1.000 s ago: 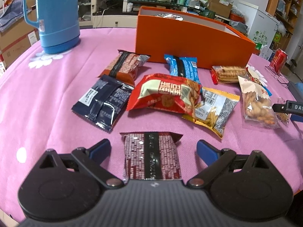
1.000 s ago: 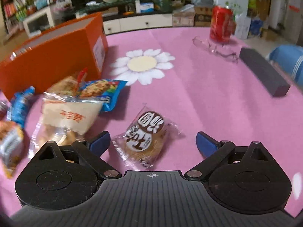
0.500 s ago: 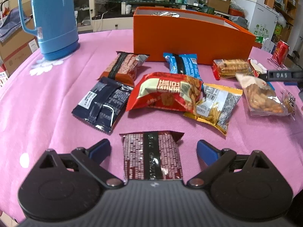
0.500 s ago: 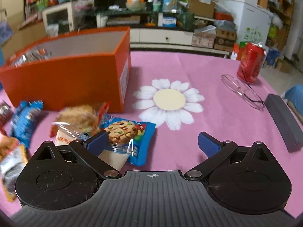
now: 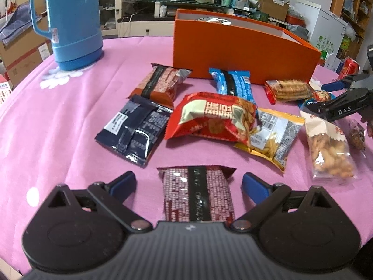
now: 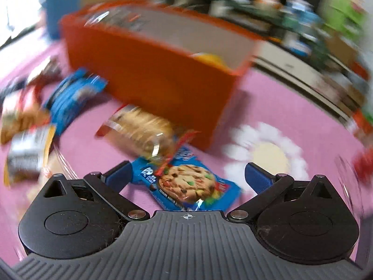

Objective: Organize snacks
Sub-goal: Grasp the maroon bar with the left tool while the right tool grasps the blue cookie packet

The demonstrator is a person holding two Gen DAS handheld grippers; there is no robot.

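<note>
We hover our left gripper (image 5: 189,182) low over the pink table (image 5: 58,116), jaws spread wide around a dark red snack packet (image 5: 198,193) that lies flat between them, neither pad touching it. Just beyond sit a navy packet (image 5: 132,128), a brown one (image 5: 160,85), a big red bag (image 5: 209,119) resting partly on a yellow-edged packet (image 5: 272,137), and a blue packet (image 5: 233,85) right against the orange box (image 5: 237,51). A blue thermos (image 5: 72,21) stands well off to the left. Over on the right, our right gripper (image 6: 186,175) shows in the left view as a black arm above a clear bag of crunchy sticks (image 5: 328,147). Its own view is smeared with motion blur, but we can see its jaws have just been opening and stand wide, with a blue chocolate-chip cookie packet (image 6: 186,184) lying on the table between them, gripped by neither pad. A clear sleeve of round biscuits (image 6: 142,133) overlaps that cookie packet's far end, close to the orange box's corner. A white daisy print (image 6: 268,156) marks the tablecloth to the right.
</note>
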